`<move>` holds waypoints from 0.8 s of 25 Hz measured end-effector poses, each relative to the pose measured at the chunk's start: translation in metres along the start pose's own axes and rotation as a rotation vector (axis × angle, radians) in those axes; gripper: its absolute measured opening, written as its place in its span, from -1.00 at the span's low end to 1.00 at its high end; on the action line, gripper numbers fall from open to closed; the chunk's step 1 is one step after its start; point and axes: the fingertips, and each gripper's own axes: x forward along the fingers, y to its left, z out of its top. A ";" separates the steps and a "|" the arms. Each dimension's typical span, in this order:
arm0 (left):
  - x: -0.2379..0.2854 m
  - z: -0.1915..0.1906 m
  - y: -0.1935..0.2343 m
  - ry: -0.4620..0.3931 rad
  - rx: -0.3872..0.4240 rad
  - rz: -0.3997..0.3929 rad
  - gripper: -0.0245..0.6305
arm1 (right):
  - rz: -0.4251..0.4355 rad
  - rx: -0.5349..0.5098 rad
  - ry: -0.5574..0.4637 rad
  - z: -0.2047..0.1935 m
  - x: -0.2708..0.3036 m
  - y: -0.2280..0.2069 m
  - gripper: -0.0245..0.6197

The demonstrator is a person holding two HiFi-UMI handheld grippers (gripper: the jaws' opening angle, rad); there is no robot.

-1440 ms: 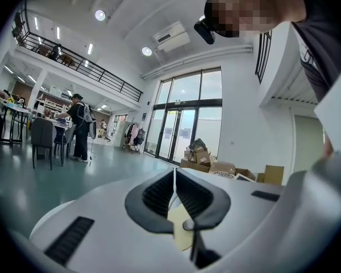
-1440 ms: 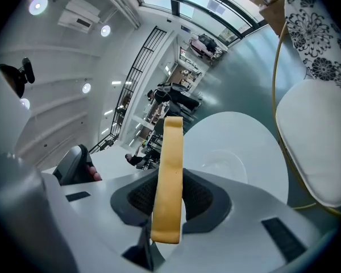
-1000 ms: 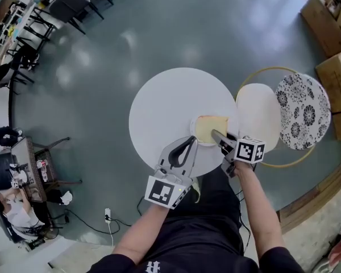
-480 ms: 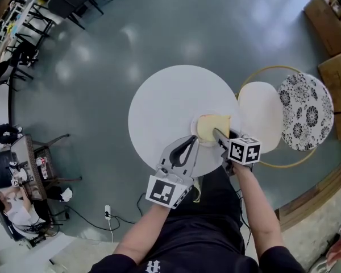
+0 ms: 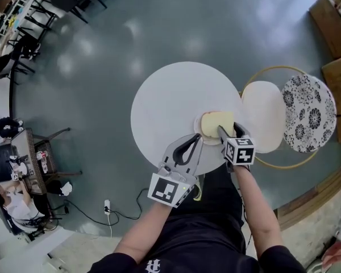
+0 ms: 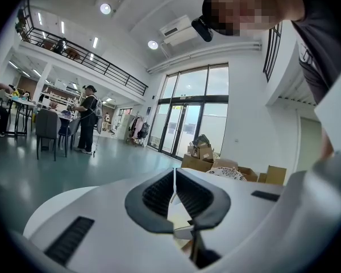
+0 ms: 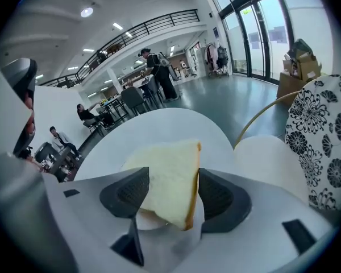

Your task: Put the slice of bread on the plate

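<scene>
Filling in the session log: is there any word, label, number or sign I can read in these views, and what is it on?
No readable text in any view.
Left marker cube, right marker cube: black-and-white square patterns only, no letters or digits.
Shirt mark, white on black: too small to read.
Cardboard boxes: no legible print.

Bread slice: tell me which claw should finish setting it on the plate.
Right. The right claw straddles the bread slice over the plate, jaws opening around it. The left claw is shut, beside the plate, holding nothing.
</scene>
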 end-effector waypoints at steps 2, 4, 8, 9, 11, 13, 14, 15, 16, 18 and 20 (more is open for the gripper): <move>-0.001 0.001 -0.001 0.015 0.008 0.000 -0.87 | 0.008 0.000 0.000 -0.001 0.000 0.000 -0.14; -0.002 0.002 -0.001 0.022 -0.002 0.004 -0.87 | 0.014 -0.003 -0.002 0.001 -0.001 0.000 -0.14; -0.004 0.001 -0.005 0.060 -0.005 -0.014 -0.87 | 0.013 0.014 -0.011 0.007 -0.012 0.000 -0.14; -0.004 0.002 -0.006 0.079 0.003 -0.016 -0.87 | 0.015 0.016 -0.017 0.011 -0.017 0.002 -0.14; -0.004 0.005 -0.009 0.105 0.005 -0.018 -0.87 | 0.028 -0.002 -0.033 0.021 -0.030 0.009 -0.14; -0.005 0.009 -0.014 0.110 -0.011 -0.025 -0.87 | 0.064 -0.027 -0.057 0.035 -0.047 0.021 -0.15; -0.005 0.012 -0.018 0.103 -0.018 -0.034 -0.87 | 0.091 -0.034 -0.077 0.044 -0.057 0.028 -0.15; -0.005 0.016 -0.022 0.095 -0.018 -0.044 -0.87 | 0.122 -0.036 -0.104 0.054 -0.069 0.036 -0.15; -0.005 0.021 -0.026 0.091 -0.014 -0.053 -0.87 | 0.154 -0.030 -0.135 0.065 -0.081 0.044 -0.15; -0.006 0.036 -0.033 0.086 -0.009 -0.067 -0.87 | 0.223 -0.010 -0.196 0.088 -0.108 0.062 -0.15; -0.007 0.054 -0.040 0.082 -0.011 -0.076 -0.87 | 0.295 -0.011 -0.232 0.108 -0.135 0.084 -0.16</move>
